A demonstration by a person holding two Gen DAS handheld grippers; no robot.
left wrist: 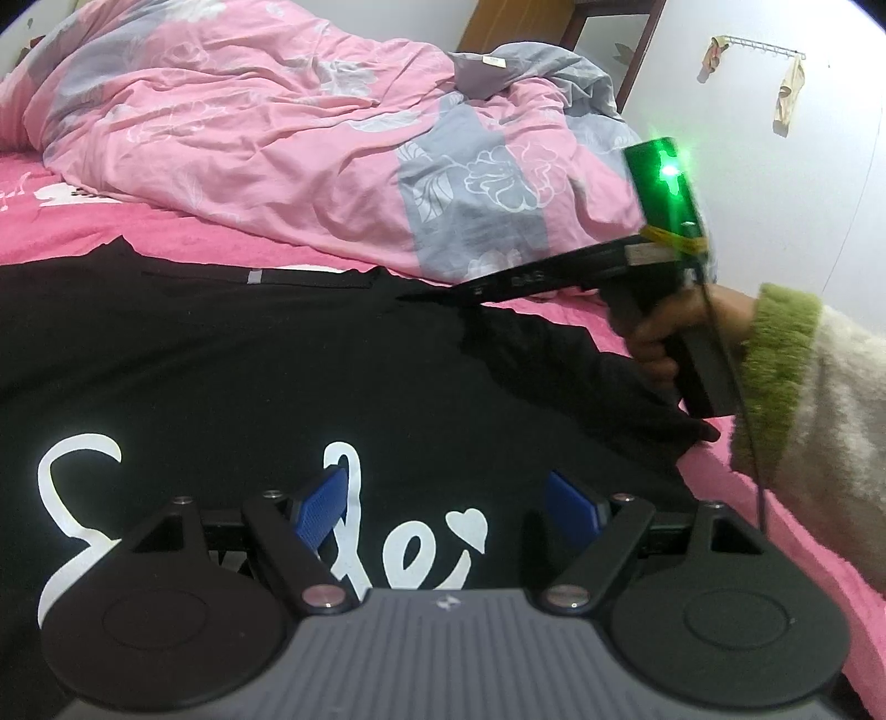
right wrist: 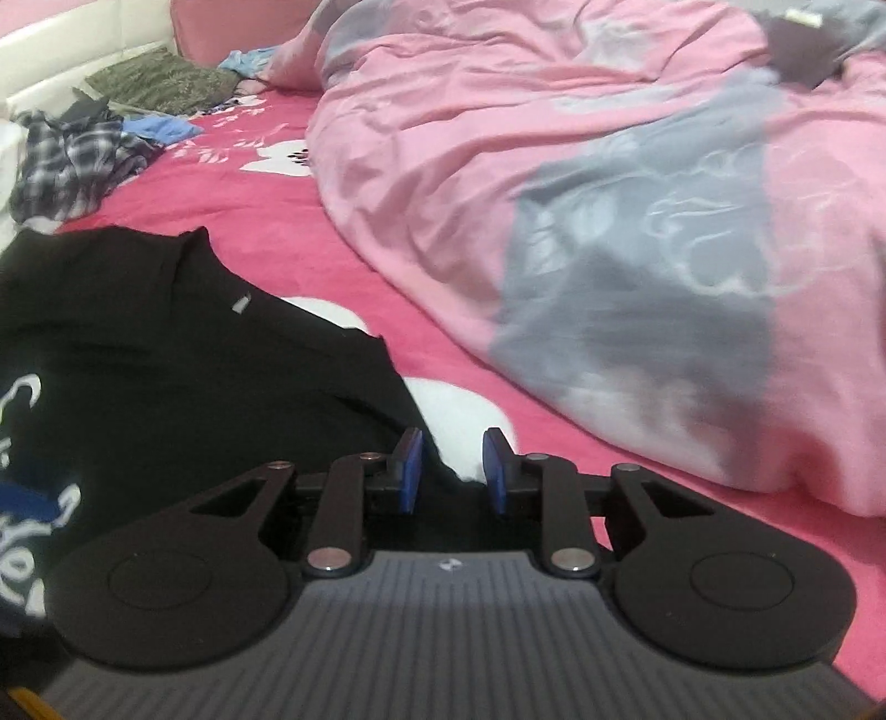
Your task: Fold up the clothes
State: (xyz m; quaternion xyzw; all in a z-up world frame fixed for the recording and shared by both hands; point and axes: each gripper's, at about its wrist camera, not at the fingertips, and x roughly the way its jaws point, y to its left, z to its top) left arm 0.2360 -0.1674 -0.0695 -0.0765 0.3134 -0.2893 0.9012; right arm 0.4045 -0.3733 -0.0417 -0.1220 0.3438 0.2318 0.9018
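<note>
while it lies flat on the bed (left wrist: 786, 531), one black shirt (left wrist: 277, 360) shows white lettering. left claw (left wrist: 448, 507) gapes wide, empty; right claw (right wrist: 451, 471) slightly parted, empty

left gripper (left wrist: 448, 498): black linkage arms, silver pivot screws, blue ribbed pads (left wrist: 324, 507), grey ridged body. right gripper (right wrist: 451, 471) looks the same. fluffy cream sleeve (left wrist: 830, 387), green cuff.

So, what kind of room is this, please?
Most likely a bedroom at home. A black T-shirt lies spread on a bed with a bright pink sheet, a rumpled pink and grey duvet is bunched behind it, and more loose clothes are piled near the white headboard.
</note>
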